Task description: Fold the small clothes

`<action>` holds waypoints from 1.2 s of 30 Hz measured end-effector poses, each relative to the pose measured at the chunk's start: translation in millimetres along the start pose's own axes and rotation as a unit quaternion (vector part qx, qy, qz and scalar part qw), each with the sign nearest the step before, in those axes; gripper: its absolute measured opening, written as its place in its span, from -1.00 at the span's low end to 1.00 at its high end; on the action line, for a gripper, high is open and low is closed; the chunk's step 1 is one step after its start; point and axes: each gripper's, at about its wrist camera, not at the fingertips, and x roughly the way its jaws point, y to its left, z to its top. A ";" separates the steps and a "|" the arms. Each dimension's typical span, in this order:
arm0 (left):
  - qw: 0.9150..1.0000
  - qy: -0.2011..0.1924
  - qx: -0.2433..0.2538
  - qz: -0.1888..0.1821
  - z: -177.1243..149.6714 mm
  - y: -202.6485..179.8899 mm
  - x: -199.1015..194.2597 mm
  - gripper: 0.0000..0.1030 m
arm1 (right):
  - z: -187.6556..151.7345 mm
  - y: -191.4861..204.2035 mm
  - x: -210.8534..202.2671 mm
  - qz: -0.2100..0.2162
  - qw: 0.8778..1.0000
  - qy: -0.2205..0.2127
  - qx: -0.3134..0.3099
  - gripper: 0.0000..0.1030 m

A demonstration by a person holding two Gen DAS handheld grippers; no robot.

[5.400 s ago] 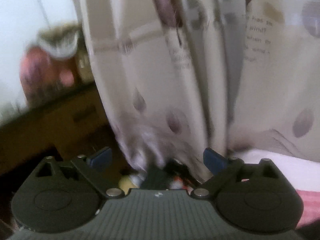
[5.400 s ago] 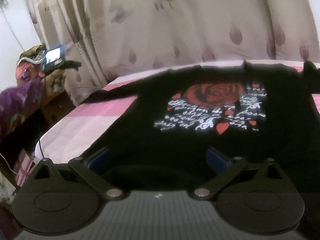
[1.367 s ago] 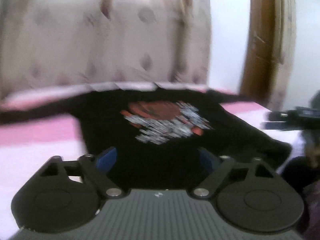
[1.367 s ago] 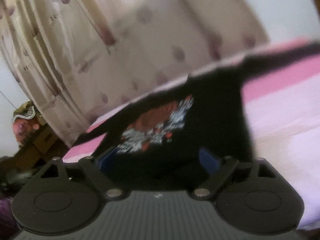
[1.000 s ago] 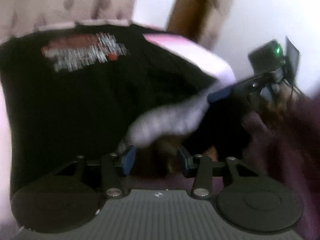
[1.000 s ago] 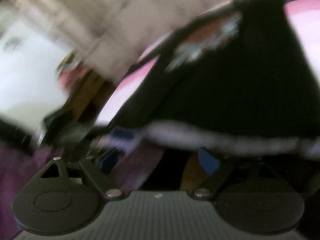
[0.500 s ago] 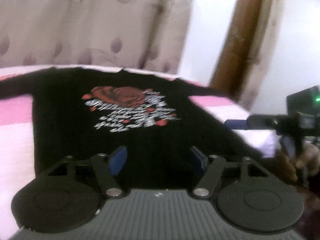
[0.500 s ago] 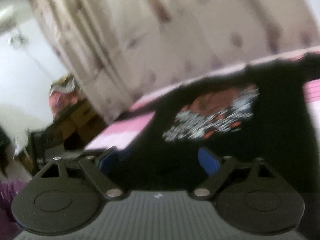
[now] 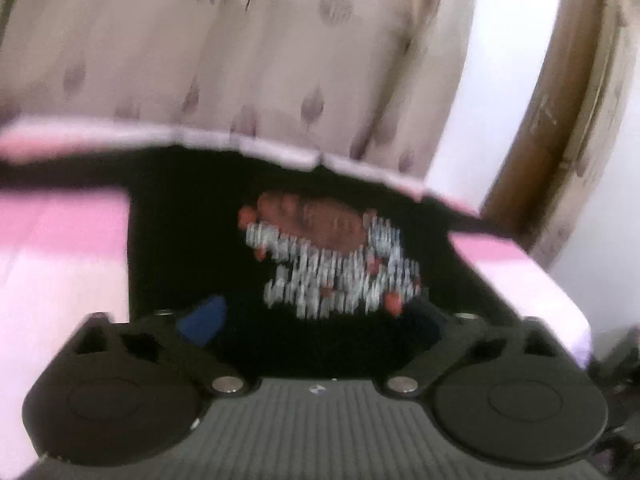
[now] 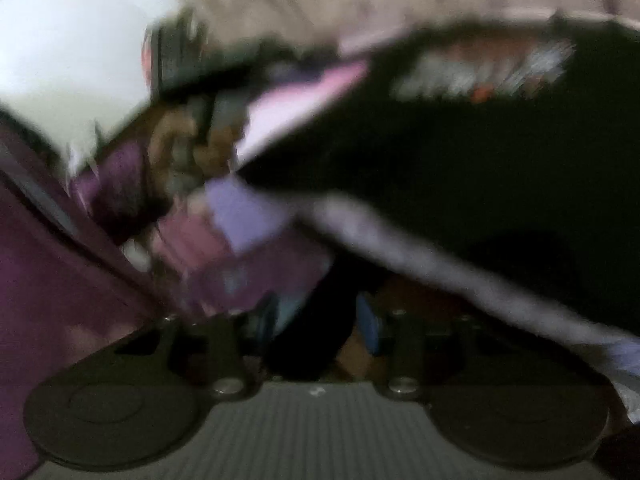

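Note:
A black long-sleeved shirt (image 9: pixel 180 264) with a red rose and white lettering lies flat on a pink bed (image 9: pixel 60 248). In the left wrist view my left gripper (image 9: pixel 316 320) is open over the shirt's lower hem, with nothing between the fingers. The right wrist view is badly blurred. My right gripper (image 10: pixel 316 324) sits low at the bed's near corner, its fingers partly closed around dark cloth that looks like the shirt's (image 10: pixel 460 152) hem corner. The grip itself is too blurred to confirm.
Beige curtains (image 9: pixel 240 48) with dark leaf prints hang behind the bed. A brown wooden door frame (image 9: pixel 560 112) stands at the right. The person's purple sleeve (image 10: pixel 52 272) and hand with the other gripper show at the left of the right wrist view.
My right gripper has dropped from above the shirt to the bed's near corner and its fingers have narrowed. My left gripper has moved closer over the shirt and opened wider.

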 end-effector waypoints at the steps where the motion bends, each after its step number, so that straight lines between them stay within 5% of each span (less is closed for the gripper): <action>1: 0.999 -0.028 0.010 0.012 7.8 -6.9 0.8 0.95 | 7.4 -5.7 -22.9 0.003 0.999 -0.043 0.007 0.03; 4: 0.997 -0.071 0.029 0.031 23.5 -13.7 20.2 1.00 | 25.3 -35.4 -84.0 -0.038 0.983 -0.177 0.037 0.97; 6: 0.996 -0.067 0.032 0.041 34.0 -13.7 40.2 1.00 | 33.6 -71.4 -123.9 -0.089 0.956 -0.265 0.086 0.99; 9: 0.996 -0.070 0.022 0.044 39.6 -3.9 73.3 1.00 | 45.7 -141.1 -160.9 -0.148 0.915 -0.337 0.165 1.00; 12: 0.996 -0.062 0.008 0.057 29.3 16.8 96.4 0.99 | 61.3 -213.2 -177.0 -0.172 0.892 -0.354 0.224 0.99; 14: 0.996 -0.027 -0.045 0.071 19.5 39.3 113.0 0.88 | 66.8 -265.6 -187.0 -0.172 0.871 -0.367 0.276 0.99; 17: 0.988 -0.021 -0.149 0.038 16.5 72.5 112.5 0.85 | 70.7 -332.6 -197.9 -0.168 0.835 -0.397 0.343 0.99; 21: 0.984 -0.034 -0.164 0.057 16.4 77.0 108.5 0.90 | 76.0 -405.4 -207.2 -0.186 0.777 -0.439 0.411 0.97; 23: 0.987 -0.031 -0.144 0.063 18.1 70.2 110.5 0.94 | 77.5 -429.8 -213.3 -0.210 0.754 -0.446 0.434 0.76; 30: 0.987 -0.024 -0.144 0.070 15.4 69.0 116.1 0.99 | 108.2 -474.1 -214.7 -0.250 0.746 -0.435 0.438 0.57; 36: 0.988 -0.021 -0.137 0.075 15.6 67.3 116.3 1.00 | 105.3 -493.7 -217.3 -0.284 0.725 -0.419 0.467 -0.70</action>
